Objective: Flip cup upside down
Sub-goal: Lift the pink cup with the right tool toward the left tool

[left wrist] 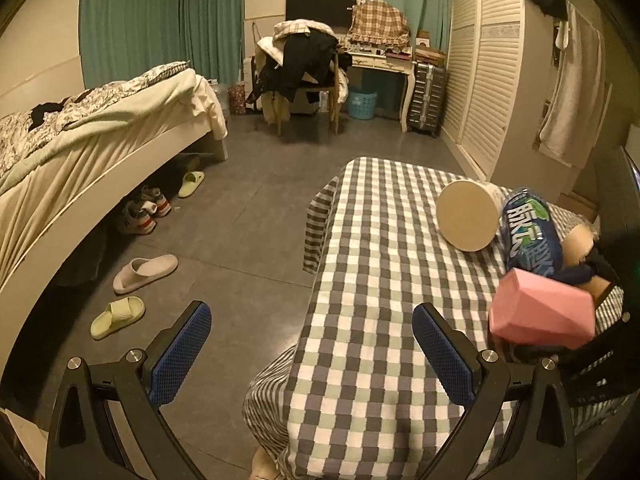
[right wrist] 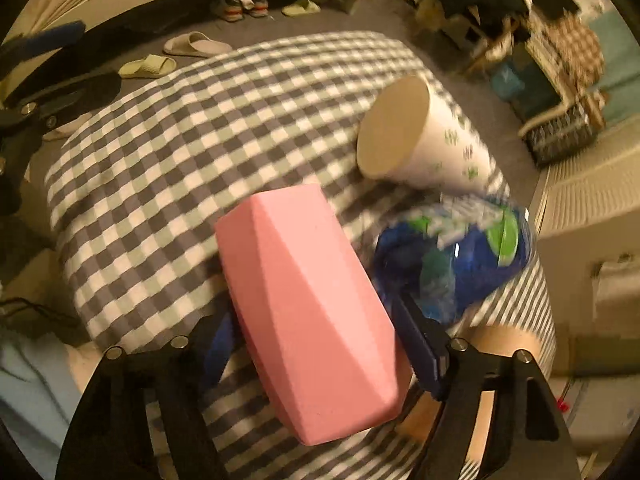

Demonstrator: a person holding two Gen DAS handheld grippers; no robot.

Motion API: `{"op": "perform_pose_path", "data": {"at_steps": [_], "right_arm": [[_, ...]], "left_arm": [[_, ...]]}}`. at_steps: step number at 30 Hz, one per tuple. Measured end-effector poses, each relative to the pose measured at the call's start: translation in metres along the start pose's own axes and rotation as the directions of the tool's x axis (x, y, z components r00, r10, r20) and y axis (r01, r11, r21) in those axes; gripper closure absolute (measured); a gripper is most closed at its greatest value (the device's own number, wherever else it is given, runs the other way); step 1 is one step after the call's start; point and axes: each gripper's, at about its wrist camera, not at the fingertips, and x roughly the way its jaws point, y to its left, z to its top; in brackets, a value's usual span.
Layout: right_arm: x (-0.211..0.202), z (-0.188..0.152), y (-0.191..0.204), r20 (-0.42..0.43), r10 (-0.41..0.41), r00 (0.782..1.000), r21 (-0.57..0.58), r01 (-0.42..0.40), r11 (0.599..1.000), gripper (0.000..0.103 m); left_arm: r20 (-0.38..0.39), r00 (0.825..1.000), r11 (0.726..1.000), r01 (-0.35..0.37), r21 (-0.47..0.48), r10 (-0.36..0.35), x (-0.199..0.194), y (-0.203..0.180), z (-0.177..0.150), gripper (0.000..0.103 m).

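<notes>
A pink faceted cup (right wrist: 308, 308) is held tilted above the checked tablecloth (right wrist: 168, 152). My right gripper (right wrist: 316, 348) is shut on the pink cup, its blue pads (right wrist: 420, 344) pressed on both sides. The cup also shows in the left wrist view (left wrist: 540, 308) at the right, with the right gripper (left wrist: 592, 320) dark behind it. My left gripper (left wrist: 312, 336) is open and empty, low over the table's near left corner, well left of the cup.
A white paper tub (right wrist: 416, 140) lies on its side on the table; it also shows in the left wrist view (left wrist: 468, 216). A blue snack bag (right wrist: 452, 256) lies beside the cup. Slippers (left wrist: 144, 272), a bed (left wrist: 80, 140) and a chair (left wrist: 304, 76) stand on the floor.
</notes>
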Motion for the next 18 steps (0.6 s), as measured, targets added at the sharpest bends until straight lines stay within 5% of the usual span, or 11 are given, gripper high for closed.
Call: {"op": "perform_pose_path", "data": {"at_steps": [5, 15, 17, 18], "right_arm": [[-0.023, -0.024, 0.004, 0.010, 0.064, 0.998, -0.030, -0.063, 0.998, 0.038], [-0.021, -0.055, 0.027, 0.053, 0.036, 0.998, -0.211, -0.024, 0.977, 0.040], [-0.025, -0.061, 0.023, 0.090, 0.046, 0.995, -0.173, -0.030, 0.984, 0.036], [-0.027, -0.063, 0.020, 0.112, 0.044, 0.993, -0.141, -0.028, 0.990, 0.022]], "left_arm": [[0.007, 1.000, 1.000, 0.019, -0.001, -0.019, -0.008, -0.005, -0.006, 0.000], [-0.008, 0.999, 0.999, 0.043, 0.013, -0.043, -0.019, -0.022, -0.011, 0.000], [-0.014, 0.999, 0.999, 0.040, 0.016, -0.040, -0.021, -0.026, -0.014, 0.000], [-0.018, 0.999, 0.999, 0.040, 0.018, -0.040, -0.022, -0.029, -0.013, 0.000]]}}
